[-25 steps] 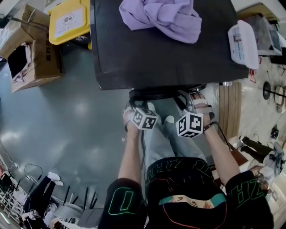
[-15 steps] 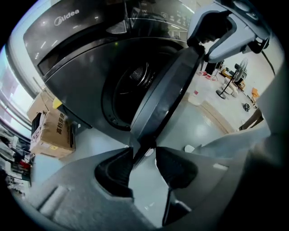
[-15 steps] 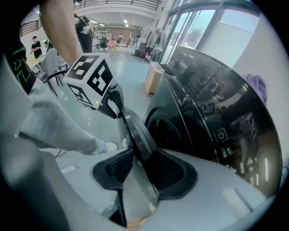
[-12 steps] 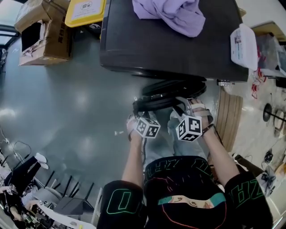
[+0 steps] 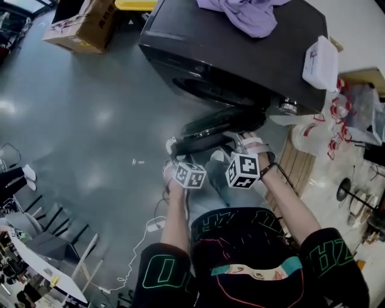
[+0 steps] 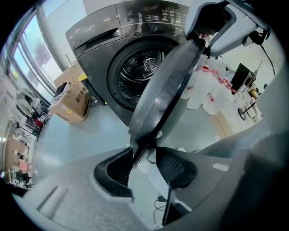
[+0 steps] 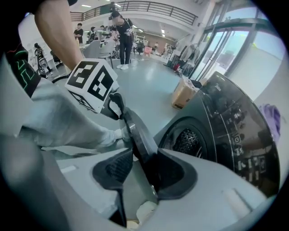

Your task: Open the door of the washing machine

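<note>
The dark front-loading washing machine (image 5: 240, 54) stands at the top of the head view. Its round door (image 5: 219, 127) is swung away from the front, and the drum (image 6: 142, 67) shows behind it. In the left gripper view the door (image 6: 167, 85) runs edge-on down into my left gripper (image 6: 143, 160), whose pads hold its rim. My right gripper (image 7: 142, 169) is shut on the door's rim (image 7: 137, 135) further along. From above, both marker cubes sit side by side below the door, the left gripper (image 5: 180, 155) near its free end and the right gripper (image 5: 245, 144) nearer the machine.
A purple cloth (image 5: 246, 13) and a white packet (image 5: 317, 63) lie on the machine's top. A cardboard box (image 5: 84, 27) stands on the floor to its left. White bags (image 6: 212, 90) and a wooden board (image 5: 298, 162) are at its right. A cable (image 5: 150, 225) trails by my feet.
The door has swung out from the machine's front, and both grippers have come back with it. The machine now shows at a slant, with its front visible.
</note>
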`<state>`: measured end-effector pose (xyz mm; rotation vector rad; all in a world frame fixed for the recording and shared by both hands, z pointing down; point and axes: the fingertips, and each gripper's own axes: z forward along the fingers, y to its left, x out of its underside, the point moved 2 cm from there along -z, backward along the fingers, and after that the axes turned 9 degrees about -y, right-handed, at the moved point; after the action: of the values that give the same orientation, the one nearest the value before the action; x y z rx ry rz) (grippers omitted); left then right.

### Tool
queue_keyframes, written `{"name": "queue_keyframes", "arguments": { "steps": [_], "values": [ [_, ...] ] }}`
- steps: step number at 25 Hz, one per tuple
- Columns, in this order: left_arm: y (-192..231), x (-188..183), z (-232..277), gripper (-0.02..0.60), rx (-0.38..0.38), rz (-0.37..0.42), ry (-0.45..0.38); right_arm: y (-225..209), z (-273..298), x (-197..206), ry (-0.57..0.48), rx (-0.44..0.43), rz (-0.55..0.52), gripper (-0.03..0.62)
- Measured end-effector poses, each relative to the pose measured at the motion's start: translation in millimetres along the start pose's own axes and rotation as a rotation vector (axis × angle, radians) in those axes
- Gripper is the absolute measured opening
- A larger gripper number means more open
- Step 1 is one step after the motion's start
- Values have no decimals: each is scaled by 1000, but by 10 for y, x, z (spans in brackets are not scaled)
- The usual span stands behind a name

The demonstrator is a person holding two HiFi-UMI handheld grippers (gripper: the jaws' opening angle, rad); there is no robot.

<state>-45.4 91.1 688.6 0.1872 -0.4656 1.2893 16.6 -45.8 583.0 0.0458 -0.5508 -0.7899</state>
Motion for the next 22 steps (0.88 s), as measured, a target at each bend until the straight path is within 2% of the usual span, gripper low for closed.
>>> {"name": "queue_keyframes", "arguments": {
  "steps": [7, 13, 16, 22],
  "values": [
    [-423, 242, -168, 161, -15, -102, 7, 266, -126, 115, -28, -58, -93, 172],
    [-782, 392, -290, 147, -30, -142, 8, 454, -244, 222, -41, -98, -189, 172],
    [-1000, 483, -363, 143, -57, -175, -20, 565, -295, 298, -48, -118, -237, 173],
    [-1498, 596, -495, 122, -89, -184, -71, 784, -455, 500, -46, -131, -327, 178]
  ]
}}
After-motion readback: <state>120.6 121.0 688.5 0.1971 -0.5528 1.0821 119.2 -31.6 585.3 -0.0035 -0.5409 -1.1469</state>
